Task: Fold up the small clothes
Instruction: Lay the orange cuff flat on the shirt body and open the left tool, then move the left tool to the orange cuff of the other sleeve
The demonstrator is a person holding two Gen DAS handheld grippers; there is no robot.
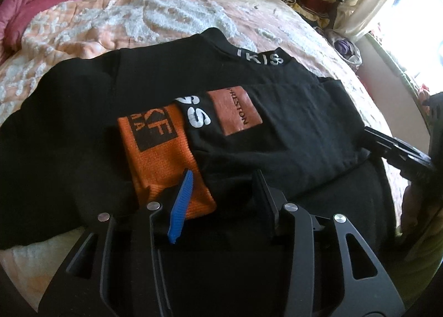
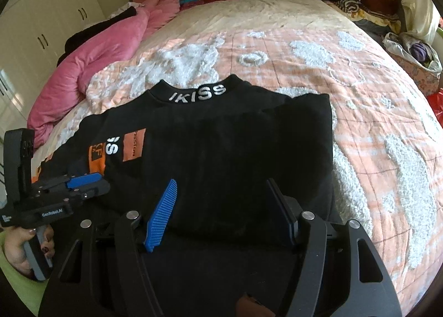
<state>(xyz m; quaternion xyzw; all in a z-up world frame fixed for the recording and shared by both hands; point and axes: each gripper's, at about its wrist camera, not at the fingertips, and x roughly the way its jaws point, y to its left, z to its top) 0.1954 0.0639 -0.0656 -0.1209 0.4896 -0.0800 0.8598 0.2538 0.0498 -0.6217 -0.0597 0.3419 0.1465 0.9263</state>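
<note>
Left wrist view: left gripper (image 1: pixel 224 178) low over black sweater (image 1: pixel 83 101) on quilted bed (image 1: pixel 138 12), jaws parted, nothing pinched, orange cuff (image 1: pixel 166 162) under blue pad (image 1: pixel 181 206)

Right wrist view: right gripper (image 2: pixel 221 187) spread wide over folded sweater's near edge, gripping nothing; left gripper beside sweater's left side; pink blanket (image 2: pixel 105 54) near wardrobe (image 2: pixel 41 12)

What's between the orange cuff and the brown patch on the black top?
White letters "SS" on black fabric sit between the orange cuff and brown patch of the black top; clearest in the left wrist view.
</note>
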